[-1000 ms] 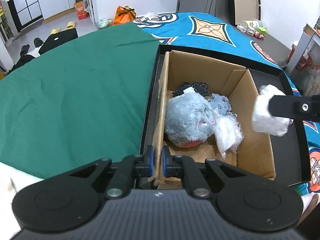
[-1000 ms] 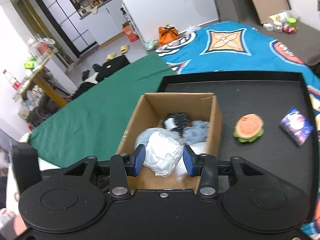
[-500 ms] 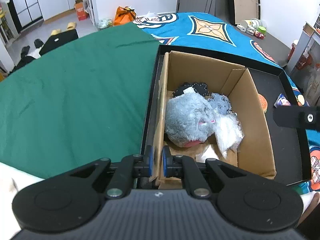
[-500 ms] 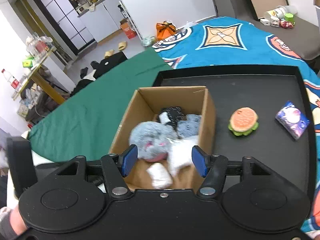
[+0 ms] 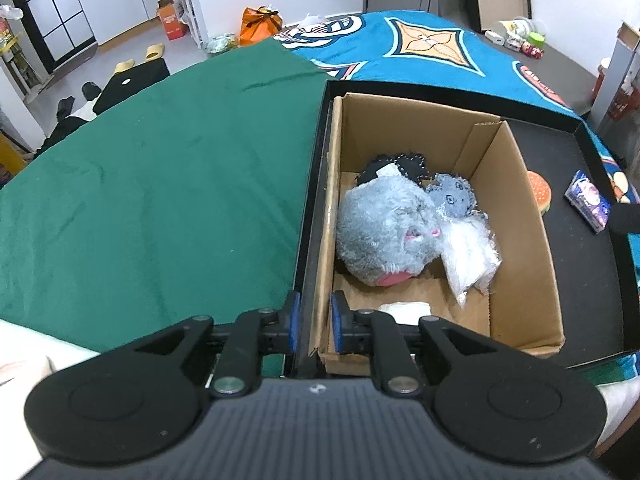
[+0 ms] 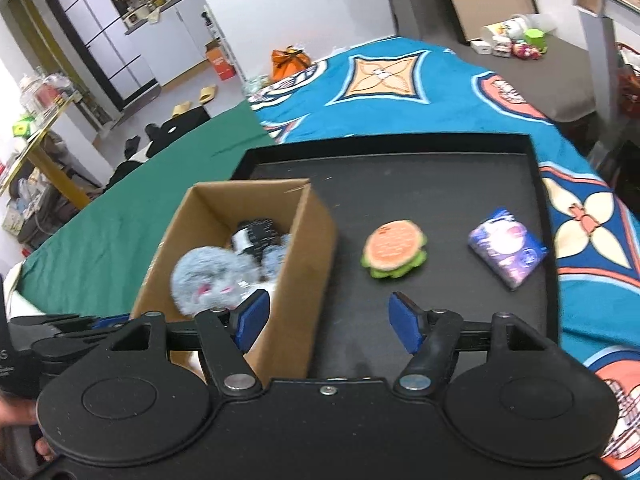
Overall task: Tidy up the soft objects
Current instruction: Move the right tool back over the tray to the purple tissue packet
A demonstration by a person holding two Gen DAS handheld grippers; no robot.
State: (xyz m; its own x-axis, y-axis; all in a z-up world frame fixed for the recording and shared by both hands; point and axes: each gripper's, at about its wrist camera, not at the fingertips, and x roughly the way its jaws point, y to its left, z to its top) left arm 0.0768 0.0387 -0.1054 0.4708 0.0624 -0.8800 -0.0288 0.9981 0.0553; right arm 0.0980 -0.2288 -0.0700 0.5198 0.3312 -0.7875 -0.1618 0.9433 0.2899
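Note:
A cardboard box (image 5: 520, 240) stands at the left end of a black tray (image 6: 440, 172). It holds a grey plush (image 5: 384, 232), a small blue-grey plush (image 5: 454, 198), a black item (image 5: 400, 166), a clear plastic bag (image 5: 468, 256) and a white soft wad (image 5: 404, 308) at its near end. My left gripper (image 5: 316, 322) straddles the box's near left wall; its jaws are opening and the pads stand just off the cardboard. My right gripper (image 6: 328, 322) is empty, jaws opening, over the box's right wall. On the tray lie a burger plush (image 6: 394, 248) and a purple packet (image 6: 506, 252).
A green cloth (image 5: 160, 180) covers the table left of the tray, and a blue patterned cloth (image 6: 400, 92) lies behind and to the right. Beyond the table are shoes, an orange bag (image 5: 260, 24) and shelves on the floor.
My right gripper let go of the white wad, which now lies in the box's near end, and then moved right with its jaws spreading. My left gripper's pads parted slightly from the box wall.

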